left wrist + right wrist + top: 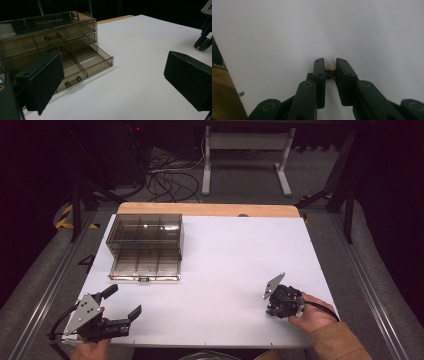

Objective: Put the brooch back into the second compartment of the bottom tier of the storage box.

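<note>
right gripper view: the right gripper (330, 68) has its two black jaws pressed in on a small tan object (330, 67), a stubby bit with a darker part just below it; it is too small to tell what it is or which way its long axis runs. it sits between the jaw tips, low over the white table (287, 30), and the jaws point down at the surface. in the left gripper view the same tan tip shows at the far gripper's jaws, at or just above the table.

high view: the right gripper (276, 311) is at the near right of the table, held by a hand (311, 314) in a tan sleeve. the left gripper (122, 301) is at the near left corner, jaws spread wide and holding nothing.

count: one tan object, two grippers, one smoky clear drawer cabinet (145, 233). the cabinet stands at the far left, its bottom drawer (145, 265) pulled out toward the person, with dividers inside. two drawer handles show in the left gripper view. the table between the right gripper and the cabinet is bare white.
</note>
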`<state>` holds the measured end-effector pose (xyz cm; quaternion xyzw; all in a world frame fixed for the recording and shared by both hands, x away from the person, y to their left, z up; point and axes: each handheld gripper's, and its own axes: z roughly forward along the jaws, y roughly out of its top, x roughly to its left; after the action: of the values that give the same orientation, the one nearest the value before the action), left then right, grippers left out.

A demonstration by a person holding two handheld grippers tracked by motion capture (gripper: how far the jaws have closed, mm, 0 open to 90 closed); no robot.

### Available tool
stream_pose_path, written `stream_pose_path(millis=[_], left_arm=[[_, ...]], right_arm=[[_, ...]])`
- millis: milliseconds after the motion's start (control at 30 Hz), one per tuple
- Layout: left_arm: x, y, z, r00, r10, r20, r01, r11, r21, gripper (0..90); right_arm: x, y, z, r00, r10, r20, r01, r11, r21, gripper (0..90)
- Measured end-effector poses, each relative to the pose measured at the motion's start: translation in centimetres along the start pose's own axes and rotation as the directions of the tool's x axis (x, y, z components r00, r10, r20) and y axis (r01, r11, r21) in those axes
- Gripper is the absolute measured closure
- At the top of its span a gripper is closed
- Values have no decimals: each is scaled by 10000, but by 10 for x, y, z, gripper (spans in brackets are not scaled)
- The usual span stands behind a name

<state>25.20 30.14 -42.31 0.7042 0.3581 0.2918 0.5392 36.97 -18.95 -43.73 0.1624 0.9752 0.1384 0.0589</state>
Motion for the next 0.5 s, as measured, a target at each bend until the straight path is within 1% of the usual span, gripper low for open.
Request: stream_pose_path(millis=[100, 200, 500], left_arm=[[0, 0, 0, 10000, -2, -10, 2, 10000, 19, 38], [0, 0, 0, 10000, 6, -11, -6, 10000, 9, 38], [0, 0, 0, 10000, 3, -13, -3, 10000, 9, 38]], right_arm=[[0, 0, 0, 10000, 16, 1, -16, 10000, -3, 790], [0, 0, 0, 10000, -72, 37, 73, 10000, -45, 791], [1, 0, -1, 9999, 33, 132, -32, 10000, -72, 792]])
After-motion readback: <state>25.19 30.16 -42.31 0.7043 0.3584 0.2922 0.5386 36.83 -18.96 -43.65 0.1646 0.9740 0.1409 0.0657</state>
